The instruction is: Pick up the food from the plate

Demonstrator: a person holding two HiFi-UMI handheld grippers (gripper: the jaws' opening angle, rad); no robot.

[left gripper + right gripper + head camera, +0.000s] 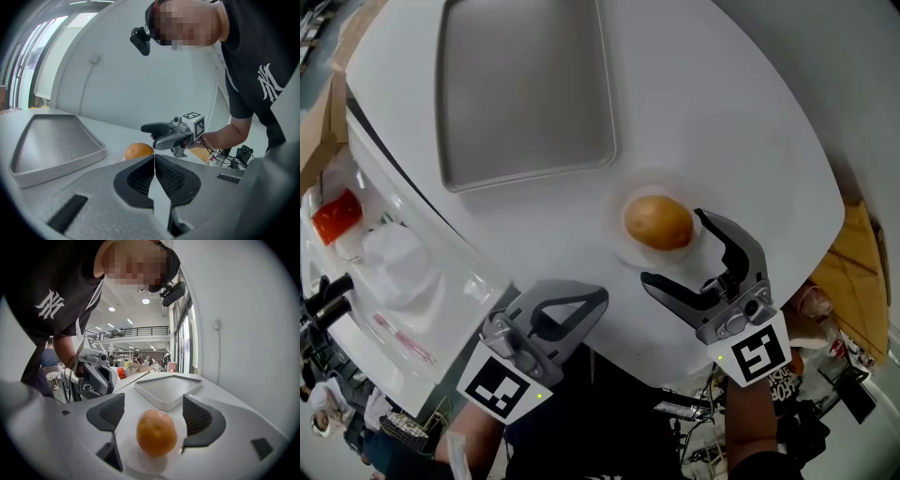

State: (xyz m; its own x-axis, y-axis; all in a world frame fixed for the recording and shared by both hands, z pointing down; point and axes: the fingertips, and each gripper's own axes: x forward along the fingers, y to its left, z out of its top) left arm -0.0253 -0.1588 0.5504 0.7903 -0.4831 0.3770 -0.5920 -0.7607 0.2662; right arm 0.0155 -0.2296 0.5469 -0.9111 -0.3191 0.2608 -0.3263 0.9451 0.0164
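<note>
A round orange-brown piece of food [658,221] lies on a small white plate [623,251] on the white table. My right gripper [672,246] stands open just in front of it, one jaw on each side. In the right gripper view the food [156,432] sits between the two dark pads [200,417] with a gap on both sides. My left gripper [595,298] is shut and empty near the table's front edge, left of the plate. Its own view shows the jaws pressed together, with the food [138,151] and the right gripper [161,136] beyond.
A large grey tray [525,94] lies empty behind and to the left of the plate. Off the table's left edge stands a white unit [403,272] with a red packet [336,216] on it. Cardboard [853,272] lies beyond the right edge.
</note>
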